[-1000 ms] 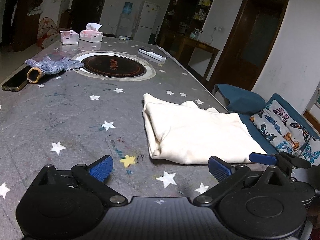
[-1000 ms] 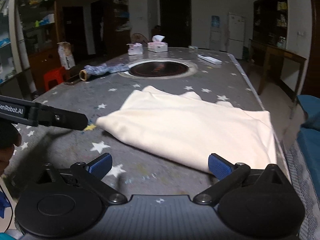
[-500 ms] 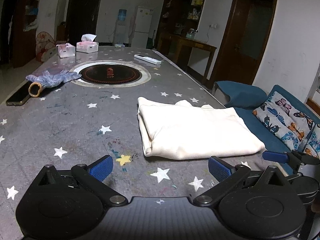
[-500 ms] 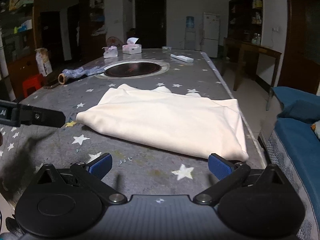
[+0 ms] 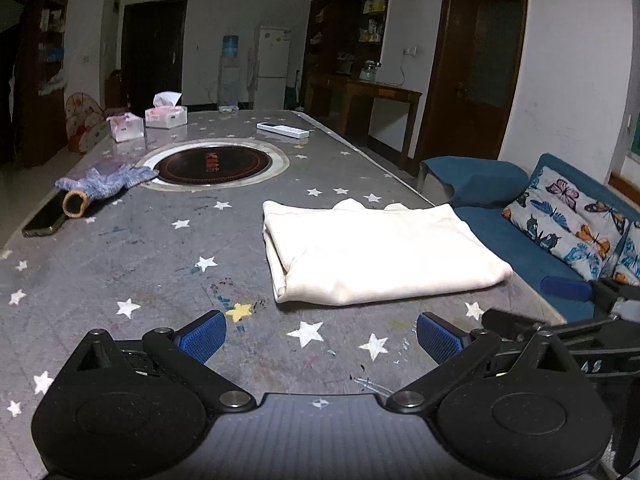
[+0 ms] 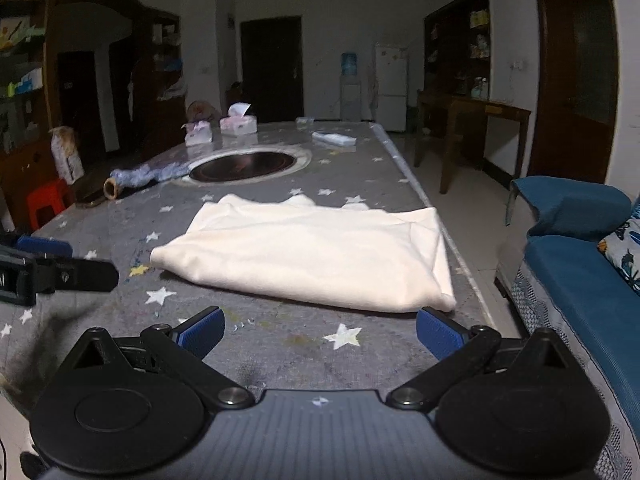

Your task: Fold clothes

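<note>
On my far-left side of the bench [image 5: 132, 248] I see two tissue boxes [image 5: 166, 115], side by side; a white tissue sticks up out of the pink one, and the other box [image 5: 125, 127] sits just beside it with its contents too small for me to make out. A round dark hob plate [image 5: 214, 163] is set into the bench top inside a pale ring, with a bluish knitted glove [image 5: 106, 178] lying at its left rim and a dark phone [image 5: 45, 220] just past the glove near the bench's left edge. A white remote [image 5: 282, 130] lies beyond the hob.

The folded cream garment [image 5: 380, 258] lies flat on the right half of the bench, ahead of both my grippers. From the right wrist view its right-hand corner [image 6: 442, 296] reaches close to the bench's right edge, next to the gap before the blue sofa [image 6: 576, 272]. Grey star-printed surface lies bare between the garment and my fingers, and to the garment's left as far as the glove.

The garment's long axis runs across the bench, left to right. Its rolled fold edge faces left in the left wrist view, and two small bumps of fabric poke out along the far side.

My left gripper [image 5: 320, 338] hangs over the near bench with its fingers spread wide, holding nothing. My right gripper [image 6: 320, 330] is likewise spread wide and empty, short of the garment's near edge.
</note>
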Motion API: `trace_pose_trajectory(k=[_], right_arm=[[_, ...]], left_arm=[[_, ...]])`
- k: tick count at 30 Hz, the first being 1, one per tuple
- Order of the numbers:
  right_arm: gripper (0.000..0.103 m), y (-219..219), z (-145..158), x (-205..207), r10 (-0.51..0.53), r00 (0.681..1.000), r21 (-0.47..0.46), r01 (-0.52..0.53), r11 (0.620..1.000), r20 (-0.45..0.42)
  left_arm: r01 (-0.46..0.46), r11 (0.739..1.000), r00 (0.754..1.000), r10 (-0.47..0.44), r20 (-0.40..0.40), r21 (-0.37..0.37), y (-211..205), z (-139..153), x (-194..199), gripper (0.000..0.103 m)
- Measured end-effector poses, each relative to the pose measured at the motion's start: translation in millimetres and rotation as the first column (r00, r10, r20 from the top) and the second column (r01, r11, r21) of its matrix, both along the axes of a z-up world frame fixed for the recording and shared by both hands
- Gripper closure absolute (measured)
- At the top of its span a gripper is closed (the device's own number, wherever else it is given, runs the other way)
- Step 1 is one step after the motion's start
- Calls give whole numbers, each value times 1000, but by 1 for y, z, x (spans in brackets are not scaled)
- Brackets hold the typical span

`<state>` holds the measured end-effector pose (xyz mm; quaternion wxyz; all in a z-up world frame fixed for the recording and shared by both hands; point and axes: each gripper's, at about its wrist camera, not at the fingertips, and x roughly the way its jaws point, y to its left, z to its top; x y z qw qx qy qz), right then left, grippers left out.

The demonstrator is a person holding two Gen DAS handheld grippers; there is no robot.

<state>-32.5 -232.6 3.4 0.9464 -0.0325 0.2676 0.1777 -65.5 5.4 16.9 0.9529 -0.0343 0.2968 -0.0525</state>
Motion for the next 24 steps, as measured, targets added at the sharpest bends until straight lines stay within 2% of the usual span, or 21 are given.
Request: trace_pose_trajectory(k=[11, 24], right_arm=[[0, -6, 14, -31, -34, 996, 28, 32, 999, 86], [0, -4, 23, -59, -86, 988, 32, 82, 996, 131]], left_arm=[[19, 1000, 999, -19, 39, -14, -8, 6, -25, 0], [14, 1000, 997, -12, 71, -23, -10, 13, -45, 0]])
